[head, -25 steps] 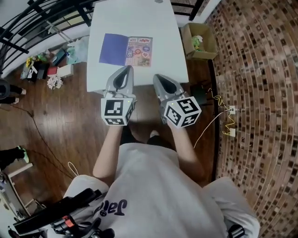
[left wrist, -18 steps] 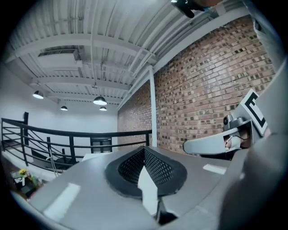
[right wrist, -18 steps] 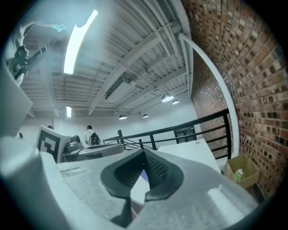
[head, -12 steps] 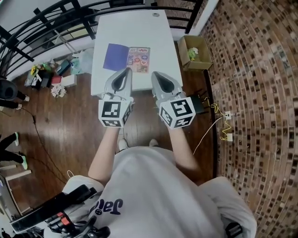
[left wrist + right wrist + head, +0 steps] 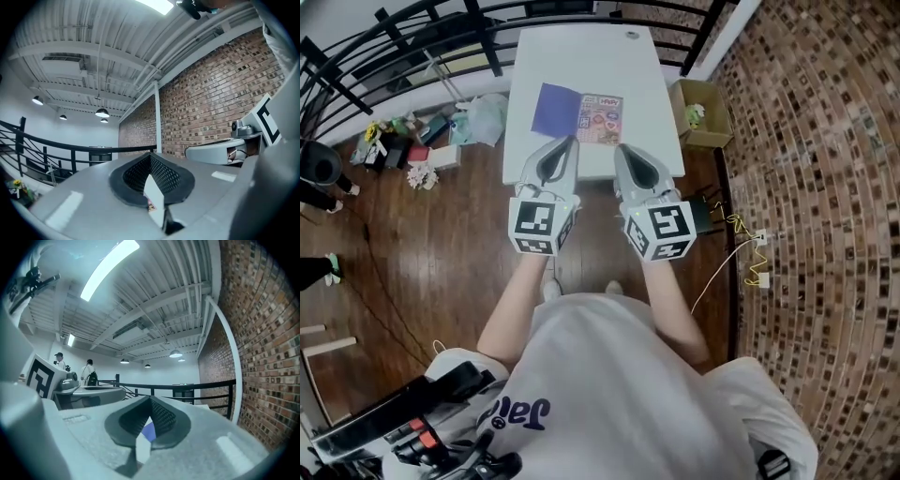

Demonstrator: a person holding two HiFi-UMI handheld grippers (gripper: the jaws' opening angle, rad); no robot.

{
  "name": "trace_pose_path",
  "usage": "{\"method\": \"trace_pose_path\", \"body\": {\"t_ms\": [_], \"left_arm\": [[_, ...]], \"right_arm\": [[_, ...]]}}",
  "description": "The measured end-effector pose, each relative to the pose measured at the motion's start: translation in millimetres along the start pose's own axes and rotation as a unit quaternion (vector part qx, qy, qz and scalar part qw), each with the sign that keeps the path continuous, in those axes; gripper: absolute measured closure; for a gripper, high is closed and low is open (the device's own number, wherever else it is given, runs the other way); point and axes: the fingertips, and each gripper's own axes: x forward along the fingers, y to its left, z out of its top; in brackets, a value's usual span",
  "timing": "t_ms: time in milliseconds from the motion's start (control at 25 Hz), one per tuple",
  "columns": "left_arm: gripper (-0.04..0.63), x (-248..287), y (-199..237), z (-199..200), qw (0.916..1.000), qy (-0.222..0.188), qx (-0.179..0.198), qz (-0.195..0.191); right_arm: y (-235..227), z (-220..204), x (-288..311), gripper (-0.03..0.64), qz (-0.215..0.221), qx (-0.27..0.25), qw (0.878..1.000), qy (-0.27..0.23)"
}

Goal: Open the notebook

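Wood floor (image 5: 422,244), brick wall (image 5: 825,187) at rt. White table (image 5: 581,56) w/ notebook (image 5: 578,113) lying open on it. Left gripper (image 5: 567,142) & right gripper (image 5: 623,149) by near table edge, above notebook, not touching; fingers (image 5: 551,165) pressed together, nothing in them.

We see a white counter (image 5: 581,52) at 12 o'clock, standing on a dark wood floor (image 5: 422,253). A black railing (image 5: 394,37) runs behind it from 10 to 1 o'clock. A brick wall (image 5: 825,187) fills 3 o'clock, with a box (image 5: 705,112) between it and the counter. Overhead we find a white ribbed ceiling (image 5: 154,310), a strip light (image 5: 108,270) and pendant lamps (image 5: 102,112).
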Motion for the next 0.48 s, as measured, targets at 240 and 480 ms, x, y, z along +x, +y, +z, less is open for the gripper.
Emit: {"method": "trace_pose_path", "body": {"t_ms": [240,480], "left_arm": [[0.578,-13.6,6.7,1.5,0.9999,-0.003,-0.004,-0.012],[0.58,-17.7,8.5,3.5,0.9999,-0.001,-0.006,-0.015]], "right_arm": [[3.1,1.9,-6.2,0.624,-0.039,-0.003,0.999,-0.001],[4.9,2.6,-9.0,0.624,-0.044,0.001,0.999,-0.001]]}}
